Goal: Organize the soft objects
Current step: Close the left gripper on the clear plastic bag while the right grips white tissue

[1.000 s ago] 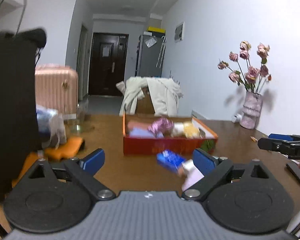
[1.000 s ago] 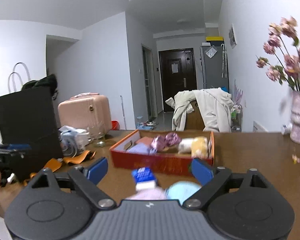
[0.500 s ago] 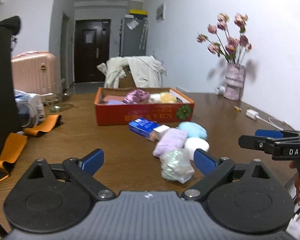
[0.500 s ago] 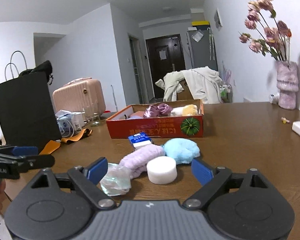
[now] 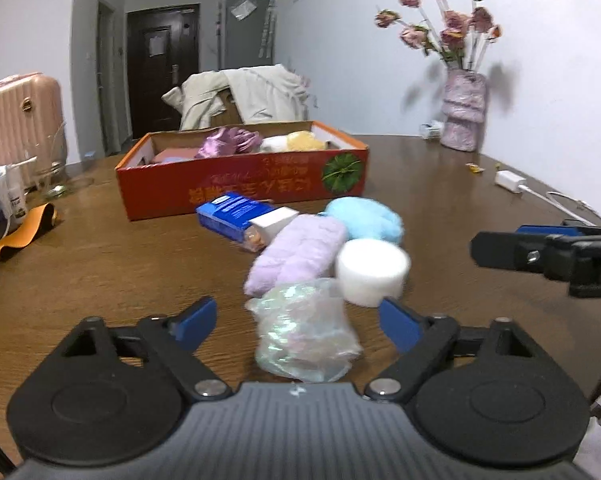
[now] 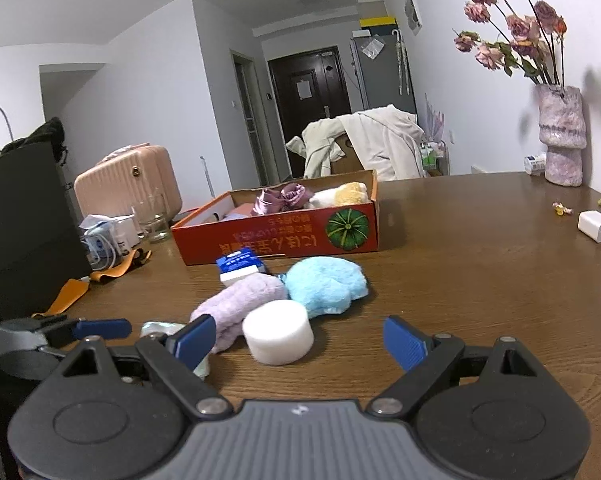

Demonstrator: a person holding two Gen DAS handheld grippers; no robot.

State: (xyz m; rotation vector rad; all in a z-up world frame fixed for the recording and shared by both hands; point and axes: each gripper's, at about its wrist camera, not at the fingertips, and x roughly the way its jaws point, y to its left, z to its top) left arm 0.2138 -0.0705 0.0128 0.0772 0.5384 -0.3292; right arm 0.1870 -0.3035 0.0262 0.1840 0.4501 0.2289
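Observation:
A shiny crumpled plastic bundle lies between the jaws of my left gripper, which are closing; the pads stand clear of it. Behind it lie a lilac plush roll, a white foam cylinder, a light blue fluffy pad and a blue packet. My right gripper is open, with the white foam cylinder just ahead between its fingers, untouched. An orange-red box behind holds purple, cream and yellow soft items.
A brown wooden table carries a vase of dried roses, a white charger, a glass, orange straps and a black bag. A pink suitcase and a chair draped with a coat stand beyond.
Both grippers have dropped toward the table and come close to the pile. The left swung right, now has the plastic bundle between its jaws, and its jaws have narrowed.

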